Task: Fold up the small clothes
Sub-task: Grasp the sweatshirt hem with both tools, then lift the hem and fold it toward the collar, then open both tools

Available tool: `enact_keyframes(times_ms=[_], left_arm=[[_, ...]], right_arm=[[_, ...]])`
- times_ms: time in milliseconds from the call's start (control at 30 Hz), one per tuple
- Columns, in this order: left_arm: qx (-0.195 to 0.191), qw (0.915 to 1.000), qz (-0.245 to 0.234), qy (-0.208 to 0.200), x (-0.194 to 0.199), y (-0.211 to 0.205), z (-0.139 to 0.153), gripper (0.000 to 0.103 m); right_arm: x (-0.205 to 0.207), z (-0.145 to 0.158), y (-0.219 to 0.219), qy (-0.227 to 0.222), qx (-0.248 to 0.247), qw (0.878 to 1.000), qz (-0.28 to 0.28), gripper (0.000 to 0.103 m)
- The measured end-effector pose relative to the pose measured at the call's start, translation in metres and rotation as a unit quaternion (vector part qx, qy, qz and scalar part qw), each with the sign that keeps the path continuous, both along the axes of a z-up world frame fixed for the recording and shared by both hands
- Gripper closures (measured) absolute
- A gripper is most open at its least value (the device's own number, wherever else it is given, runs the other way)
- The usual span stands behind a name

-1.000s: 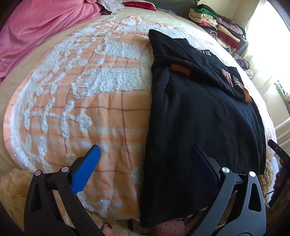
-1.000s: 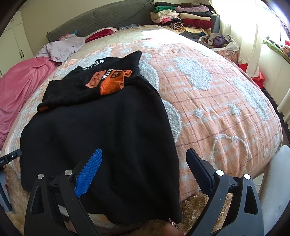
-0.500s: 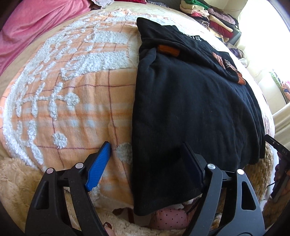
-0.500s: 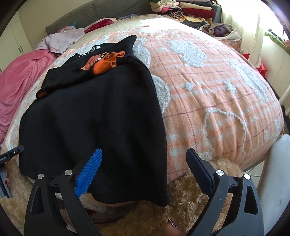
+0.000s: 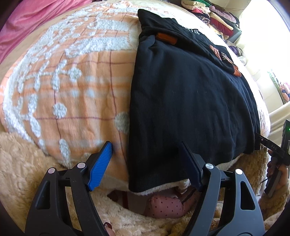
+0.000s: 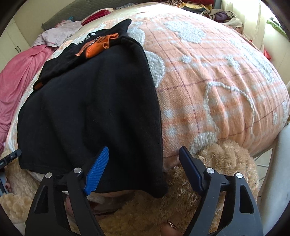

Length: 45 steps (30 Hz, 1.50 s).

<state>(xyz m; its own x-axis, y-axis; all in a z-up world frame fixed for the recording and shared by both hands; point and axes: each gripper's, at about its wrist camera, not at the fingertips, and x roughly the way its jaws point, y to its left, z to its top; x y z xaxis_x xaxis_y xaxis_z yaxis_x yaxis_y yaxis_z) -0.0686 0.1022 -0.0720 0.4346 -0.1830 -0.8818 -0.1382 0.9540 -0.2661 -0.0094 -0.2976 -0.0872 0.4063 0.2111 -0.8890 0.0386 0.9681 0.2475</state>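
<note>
Orange blanket point(image 6: 226, 76) bears black garment point(image 6: 90, 112); folded clothes point(image 5: 213, 16) stacked beyond.

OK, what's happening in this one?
A person is partway through folding a black garment on the orange bedspread. Its sleeves are already tucked in. The left gripper and right gripper each straddle a bottom corner hanging over the bed edge, jaws just closing in, nothing pinched yet.

I count one black garment point(image 5: 190, 101) with two orange cuffs point(image 6: 96, 48) on one orange-and-white blanket point(image 5: 72, 87), one pink sheet point(image 6: 16, 72), one pile of folded clothes point(image 5: 213, 16), and my two grippers, left point(image 5: 145, 163) and right point(image 6: 144, 168).
</note>
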Motion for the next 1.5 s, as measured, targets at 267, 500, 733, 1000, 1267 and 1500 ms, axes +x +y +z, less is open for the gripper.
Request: enact_keyframes(times_ms=[267, 500, 733, 1000, 1267, 1500], left_arm=[[0.017, 0.9998, 0.002, 0.002, -0.002, -0.001, 0.001, 0.074], [0.004, 1.0, 0.004, -0.004, -0.014, 0.014, 0.012, 0.103], [-0.012, 0.9999, 0.002, 0.011, -0.015, 0.012, 0.005, 0.09], [-0.033, 0.9989, -0.014, 0.03, -0.013, -0.003, -0.009, 0.064], [-0.023, 0.9995, -0.015, 0.018, -0.011, -0.005, 0.0, 0.099], [-0.053, 0.9977, -0.007, -0.042, -0.015, 0.006, 0.044, 0.1]], right_arm=[[-0.01, 0.007, -0.003, -0.008, 0.023, 0.999, 0.023, 0.092], [-0.019, 0.023, -0.015, -0.027, 0.0, 0.999, 0.018, 0.097], [-0.011, 0.009, -0.008, 0.0, -0.01, 1.0, 0.018, 0.088], [-0.009, 0.003, -0.012, 0.009, -0.016, 1.0, 0.018, 0.055], [-0.012, 0.004, -0.006, -0.008, 0.012, 0.999, 0.051, 0.095], [-0.019, 0.024, -0.021, -0.043, 0.064, 0.997, 0.026, 0.096]])
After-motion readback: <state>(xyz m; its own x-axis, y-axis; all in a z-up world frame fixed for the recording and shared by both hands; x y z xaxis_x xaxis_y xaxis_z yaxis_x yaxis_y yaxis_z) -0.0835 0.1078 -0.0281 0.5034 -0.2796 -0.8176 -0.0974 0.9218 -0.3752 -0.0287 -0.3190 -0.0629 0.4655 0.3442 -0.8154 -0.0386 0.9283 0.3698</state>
